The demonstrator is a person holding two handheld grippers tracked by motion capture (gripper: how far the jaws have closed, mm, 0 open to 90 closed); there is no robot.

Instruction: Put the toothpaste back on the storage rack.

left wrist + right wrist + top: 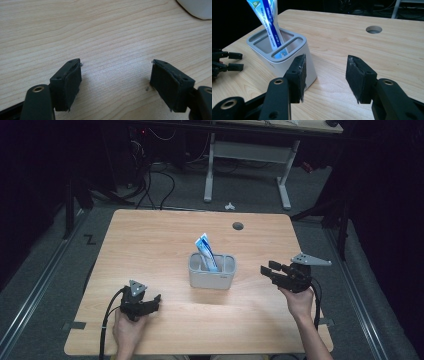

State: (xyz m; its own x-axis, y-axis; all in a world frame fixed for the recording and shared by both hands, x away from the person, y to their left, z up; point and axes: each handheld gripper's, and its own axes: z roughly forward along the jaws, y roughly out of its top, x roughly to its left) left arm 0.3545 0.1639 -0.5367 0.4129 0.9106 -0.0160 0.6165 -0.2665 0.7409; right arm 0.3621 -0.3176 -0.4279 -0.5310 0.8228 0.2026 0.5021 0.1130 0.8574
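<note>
A light wood-grain table (pixel 150 245) with rounded corners stands on grey carpet in a dark room; its top is bare apart from one holder near the middle and a round cable hole (pixel 238 226) toward the far edge. On the floor to the left runs a metal rail (pixel 37 285), and cables (pixel 150 185) lie loose beyond the far-left corner. Behind the table stands a second desk with a white frame (pixel 250 165).

At the near left, the left gripper (pixel 156 301) rests low over the tabletop in the person's left hand (pixel 129 330), its cable trailing off the near edge. In the left gripper view its jaws stand well apart with only bare wood between them, and the holder's pale corner shows at the upper right.

In the middle of the table sits the grey toothbrush holder (pixel 212 279), upright, with slotted compartments in its top. A blue-and-white toothpaste tube (pixel 206 251) stands in it, leaning toward the left and rising above the rim.

To the right, the right gripper (pixel 267 269) is held in the right hand (pixel 299 302) near the holder, pointing at it. Its jaws are apart and clamp nothing; in the right gripper view the holder stands just beyond the left jaw, with open table between the pads.
</note>
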